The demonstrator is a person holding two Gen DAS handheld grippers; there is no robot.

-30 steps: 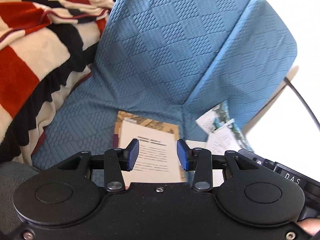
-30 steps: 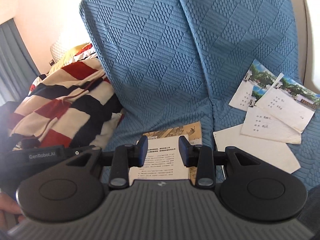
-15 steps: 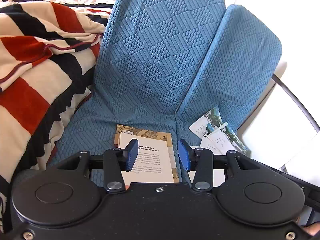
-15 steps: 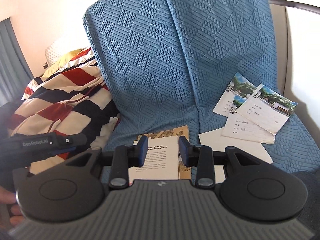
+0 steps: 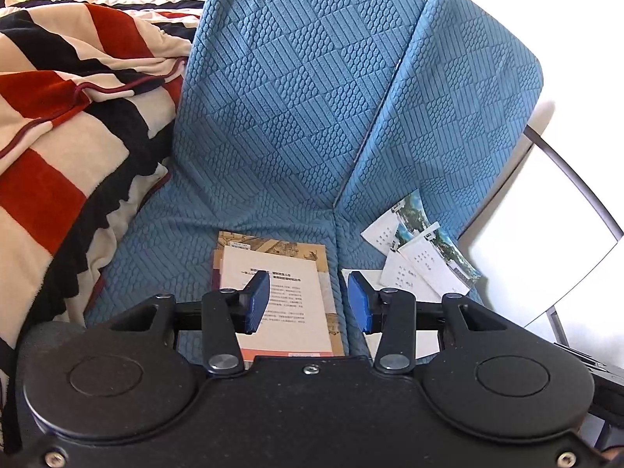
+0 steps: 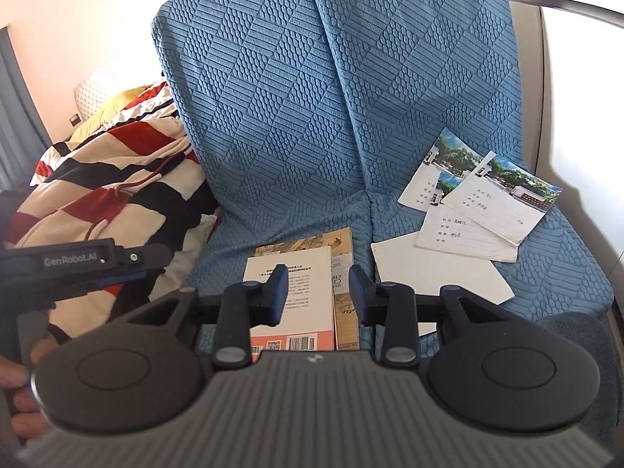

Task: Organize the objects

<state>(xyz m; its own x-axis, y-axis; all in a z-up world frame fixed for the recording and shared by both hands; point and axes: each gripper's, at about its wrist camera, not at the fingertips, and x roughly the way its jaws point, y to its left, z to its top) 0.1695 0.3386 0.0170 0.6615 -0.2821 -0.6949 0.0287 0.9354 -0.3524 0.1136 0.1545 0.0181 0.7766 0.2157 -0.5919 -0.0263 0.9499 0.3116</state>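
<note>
While both tongs (image 5: 308, 302) (image 6: 318, 294) spread, empty: white-covered book (image 6: 296, 292), orange-edged, atop brown book (image 6: 343, 273).

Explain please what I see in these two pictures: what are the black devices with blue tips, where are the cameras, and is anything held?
No robot is here. A person holds a hand-held two-finger tool in each hand, and each tool carries a camera that looks forward along its fingers. One picture comes from the left gripper, the other from the right gripper. The blue tips are the finger pads. Both grippers stand open, with nothing between the fingers.

On the blue sofa lie two stacked books, a white sheet and overlapping photo cards. A striped blanket lies to the left. The right view also shows the left tool from the side.
</note>
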